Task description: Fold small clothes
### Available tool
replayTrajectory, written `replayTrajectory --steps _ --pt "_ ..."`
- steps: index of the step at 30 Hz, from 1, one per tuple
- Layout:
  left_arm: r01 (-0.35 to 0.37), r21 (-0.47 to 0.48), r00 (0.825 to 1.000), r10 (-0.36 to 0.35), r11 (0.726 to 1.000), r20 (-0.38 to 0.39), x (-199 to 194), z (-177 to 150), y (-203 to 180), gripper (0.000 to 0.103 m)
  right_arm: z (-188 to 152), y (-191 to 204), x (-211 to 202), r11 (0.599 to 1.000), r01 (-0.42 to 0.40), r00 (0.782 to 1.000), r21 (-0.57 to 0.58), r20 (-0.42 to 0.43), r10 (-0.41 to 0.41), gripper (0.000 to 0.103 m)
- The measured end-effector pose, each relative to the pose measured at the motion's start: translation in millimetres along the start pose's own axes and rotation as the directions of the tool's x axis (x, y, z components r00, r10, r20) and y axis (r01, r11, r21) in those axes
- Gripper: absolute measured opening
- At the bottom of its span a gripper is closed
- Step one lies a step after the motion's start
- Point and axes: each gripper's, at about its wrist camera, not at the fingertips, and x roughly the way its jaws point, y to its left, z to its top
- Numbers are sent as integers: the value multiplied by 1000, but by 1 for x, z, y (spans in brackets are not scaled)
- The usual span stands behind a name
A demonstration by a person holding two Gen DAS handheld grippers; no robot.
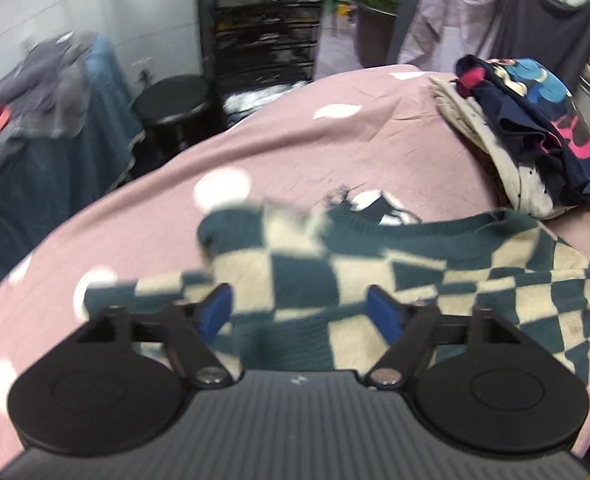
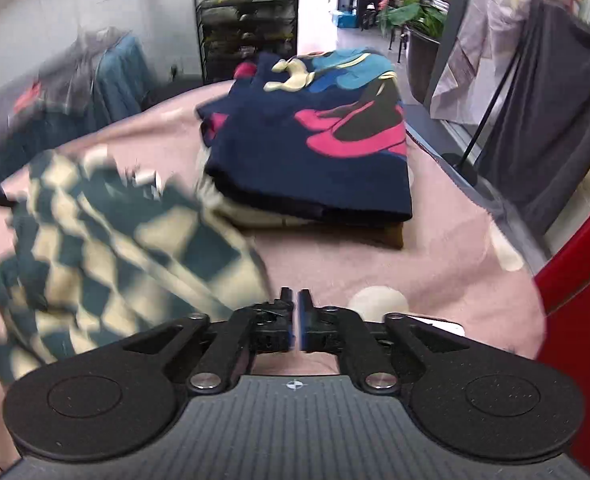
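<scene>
In the left wrist view, the left gripper (image 1: 299, 310) is seen at the lower centre with its blue-padded fingers (image 1: 217, 312) spread wide apart and nothing held between them. A green-and-cream checked sweater (image 1: 375, 280) is spread across the middle of the frame, directly under and beyond the fingers, on a pink dotted sheet (image 1: 295, 140). A stack of folded clothes (image 1: 535, 136) is placed at the upper right, just beyond the sweater.

In the right wrist view, the right gripper (image 2: 297, 312) is shown at the lower centre with its fingers brought together, nothing visibly caught between them. The checked sweater (image 2: 107, 248) is blurred at the left, just beside the fingertips. The folded stack (image 2: 315, 140), topped by a navy garment with pink and blue shapes, is seen at upper centre on the pink sheet (image 2: 435, 248).
</scene>
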Motion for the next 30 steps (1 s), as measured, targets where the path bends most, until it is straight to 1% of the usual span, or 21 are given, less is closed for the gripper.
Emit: replayTrajectory --steps 1,2,3,4,6,8,10,12,14,16,17,18,19,20,21,22,23,24,26,28,30 --pt "-5 36 1000 5 999 2 6 8 -4 89 1 4 6 1000 -25 1000 18 -2 25 49" --pt "-18 76 1000 18 997 0 13 15 -8 93 3 8 16 998 -61 998 29 -18 62 82" --pt "-29 112 1000 29 993 -1 20 23 -10 93 4 11 24 995 -93 995 45 -26 94 95" --pt "-39 139 999 40 990 -2 27 31 -10 93 4 13 31 992 -113 993 63 -20 114 103" --pt "-59 165 998 62 985 -13 44 45 -3 102 5 17 48 989 -129 990 76 -46 133 103" --pt "-87 151 995 94 985 -35 62 55 10 103 6 14 62 991 -90 992 97 -81 98 103" --pt "-94 96 992 102 991 -79 81 61 27 103 5 3 73 986 -78 990 149 -107 94 103" --pt "-73 55 989 80 996 -123 97 61 41 103 2 -8 83 977 -100 984 190 -126 125 103" --pt "-52 50 985 60 997 -161 111 58 47 103 -4 -14 91 968 -95 976 232 -169 136 103" --pt "23 35 975 -15 999 -220 122 55 46 100 -10 -16 100 952 -115 961 284 -212 179 103" --pt "80 33 969 -70 996 -236 126 53 42 92 -13 -15 103 944 -133 953 301 -222 205 103" --pt "124 48 966 -109 991 -236 127 51 36 85 -15 -12 102 939 -156 946 307 -228 232 102" --pt "132 80 967 -110 988 -230 127 48 29 79 -17 -10 104 935 -178 938 307 -236 256 99" --pt "122 117 970 -94 986 -223 127 46 22 59 -19 -6 106 934 -190 931 302 -246 269 96" --pt "123 138 971 -90 983 -221 127 45 16 32 -21 -2 108 937 -185 929 298 -257 265 92" --pt "133 141 970 -99 981 -224 126 45 12 23 -21 -1 110 939 -171 929 298 -268 254 69" --pt "139 138 970 -107 981 -219 124 45 9 19 -21 0 111 937 -168 927 306 -275 256 31" --pt "132 141 974 -102 981 -203 120 45 7 15 -20 -1 114 930 -179 921 321 -277 273 27" --pt "109 115 982 -89 987 -164 108 46 7 12 -17 1 110 932 -184 926 313 -262 271 24" --pt "100 56 989 -93 993 -114 90 45 15 11 -12 7 102 943 -199 933 266 -244 266 22" --pt "88 0 995 -88 996 -50 66 46 24 10 -6 15 88 949 -232 939 213 -204 276 21"
